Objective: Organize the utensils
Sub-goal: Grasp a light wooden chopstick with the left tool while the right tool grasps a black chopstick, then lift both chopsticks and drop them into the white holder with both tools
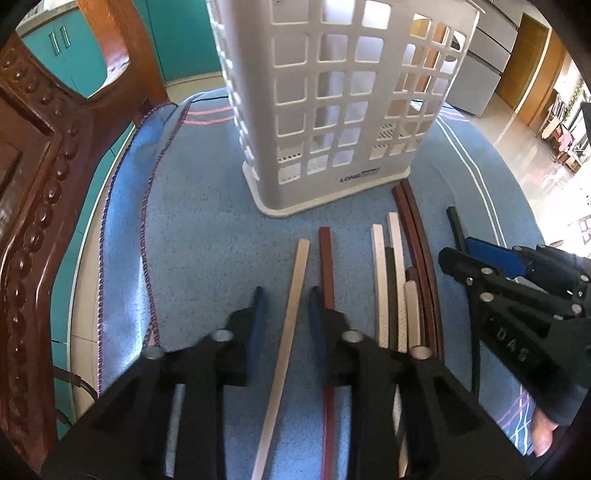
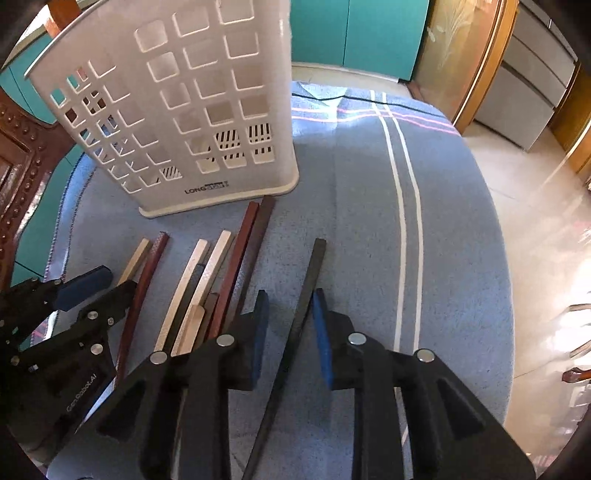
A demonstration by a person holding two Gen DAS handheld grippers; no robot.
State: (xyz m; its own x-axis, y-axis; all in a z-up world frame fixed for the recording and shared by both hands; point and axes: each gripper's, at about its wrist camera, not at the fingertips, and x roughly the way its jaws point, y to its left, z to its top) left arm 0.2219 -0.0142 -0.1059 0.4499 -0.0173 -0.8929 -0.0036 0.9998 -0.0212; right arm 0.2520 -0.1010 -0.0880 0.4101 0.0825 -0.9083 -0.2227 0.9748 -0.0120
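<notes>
Several chopsticks lie side by side on a blue cloth in front of a white perforated utensil holder [image 1: 332, 110] [image 2: 177, 110]. My left gripper [image 1: 286, 291] is open, its fingers either side of a beige chopstick [image 1: 291, 321]; a red-brown chopstick [image 1: 327, 258] runs under its right finger. My right gripper [image 2: 290, 295] is open, straddling a single black chopstick [image 2: 306, 291] that lies apart on the right. A bundle of white, dark and red-brown chopsticks [image 1: 402, 277] [image 2: 218, 280] lies between the two grippers. Each gripper shows in the other's view [image 1: 517, 295] [image 2: 66, 306].
The blue cloth [image 2: 369, 221] covers a round table. A carved dark wooden chair back [image 1: 33, 221] stands close at the left edge. Teal cabinets [image 2: 354, 33] are behind the table, and tiled floor [image 2: 535, 221] is off the right.
</notes>
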